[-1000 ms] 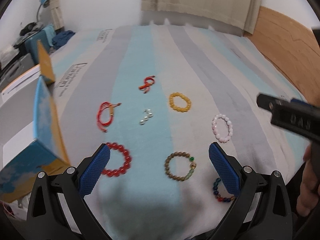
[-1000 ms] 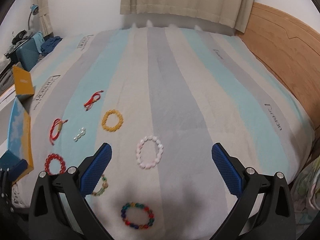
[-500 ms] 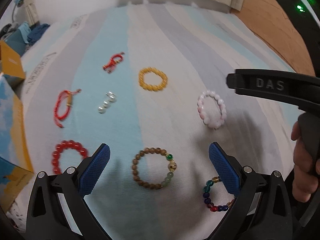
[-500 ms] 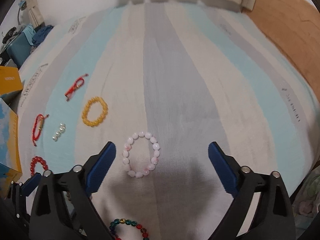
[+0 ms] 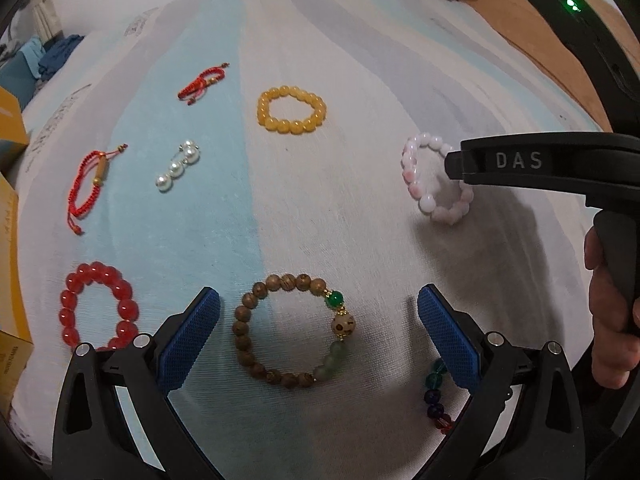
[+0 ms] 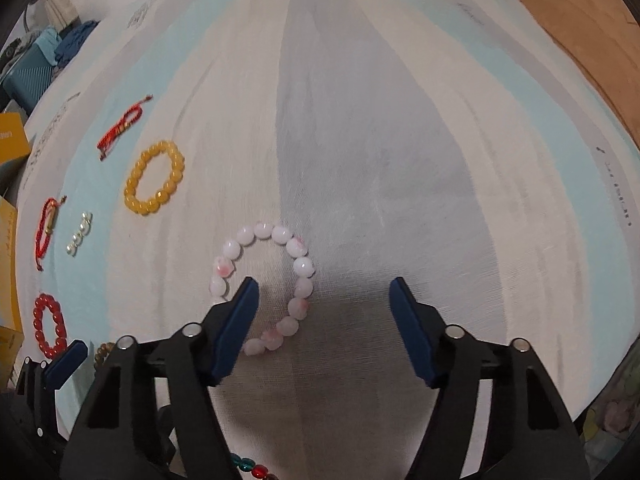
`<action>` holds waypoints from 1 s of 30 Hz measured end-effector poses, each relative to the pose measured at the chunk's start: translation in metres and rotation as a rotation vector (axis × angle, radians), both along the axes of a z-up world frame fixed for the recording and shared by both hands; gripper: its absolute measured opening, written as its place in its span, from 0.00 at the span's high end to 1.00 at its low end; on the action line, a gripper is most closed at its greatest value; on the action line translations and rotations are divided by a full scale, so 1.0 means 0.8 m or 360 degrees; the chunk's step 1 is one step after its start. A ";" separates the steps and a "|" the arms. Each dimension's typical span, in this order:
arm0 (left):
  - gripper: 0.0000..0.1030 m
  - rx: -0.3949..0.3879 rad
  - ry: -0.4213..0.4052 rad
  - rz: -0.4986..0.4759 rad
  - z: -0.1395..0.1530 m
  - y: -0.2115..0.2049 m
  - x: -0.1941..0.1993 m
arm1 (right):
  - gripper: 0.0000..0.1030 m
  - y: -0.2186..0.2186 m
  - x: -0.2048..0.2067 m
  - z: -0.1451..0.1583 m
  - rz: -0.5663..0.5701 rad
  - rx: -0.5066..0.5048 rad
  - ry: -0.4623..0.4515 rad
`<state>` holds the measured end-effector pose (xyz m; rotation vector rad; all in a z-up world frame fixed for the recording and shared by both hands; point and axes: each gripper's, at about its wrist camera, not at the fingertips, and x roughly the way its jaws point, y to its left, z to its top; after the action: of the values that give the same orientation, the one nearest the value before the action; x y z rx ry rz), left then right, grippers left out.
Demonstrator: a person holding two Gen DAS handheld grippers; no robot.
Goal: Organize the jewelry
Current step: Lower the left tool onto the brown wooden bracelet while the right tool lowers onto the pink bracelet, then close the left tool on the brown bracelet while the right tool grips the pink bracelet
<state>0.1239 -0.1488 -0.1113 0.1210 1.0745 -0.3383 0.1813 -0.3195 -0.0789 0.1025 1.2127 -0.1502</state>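
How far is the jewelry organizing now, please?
Nothing looks sorted yet: the yellow bracelet, pearls and red bead bracelet lie spread on the bedspread. The left gripper is open over the wooden bracelet; the right gripper is open at the pink bracelet. Nothing is held.

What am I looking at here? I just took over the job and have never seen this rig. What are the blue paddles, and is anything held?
No robot: a person holds a handheld gripper in each hand, each with a fisheye camera looking along its blue-padded jaws. The left view shows the left gripper open over the brown bracelet on the striped bedspread. The black bar marked DAS there is the right gripper seen from the side. In its own view, the right gripper is open, one pad inside the pink bracelet. Also lying there: yellow bracelet, red bracelet, pearls, two red cords and a multicolour bracelet. Nothing is held.
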 end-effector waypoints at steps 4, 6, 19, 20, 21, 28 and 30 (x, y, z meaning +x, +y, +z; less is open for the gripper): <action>0.10 0.0004 0.0027 -0.0010 -0.011 -0.001 0.003 | 0.49 0.002 0.002 -0.008 0.0017 0.0022 0.0040; 0.13 0.0000 0.0025 -0.0009 -0.014 0.000 0.004 | 0.55 0.001 0.004 -0.012 0.0025 0.0021 0.0054; 0.29 0.0080 -0.0027 -0.0014 -0.018 -0.001 -0.001 | 0.74 0.001 0.009 -0.023 0.0030 0.0045 0.0093; 0.32 0.0084 -0.0028 -0.0016 -0.017 -0.002 -0.003 | 0.76 -0.002 0.008 -0.026 0.0034 0.0039 0.0092; 0.35 0.0088 -0.0028 -0.0023 -0.016 -0.002 -0.004 | 0.78 -0.002 0.008 -0.026 0.0036 0.0036 0.0093; 0.61 0.0066 -0.0024 -0.0042 -0.009 0.002 -0.013 | 0.90 -0.004 0.015 -0.026 0.0010 0.0062 0.0098; 0.74 0.0059 -0.0031 -0.0063 -0.006 0.000 -0.018 | 0.90 -0.005 0.012 -0.025 0.0016 0.0053 0.0095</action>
<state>0.1097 -0.1488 -0.1163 0.1788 1.0606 -0.3523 0.1909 -0.3237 -0.0986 0.1218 1.2753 -0.1248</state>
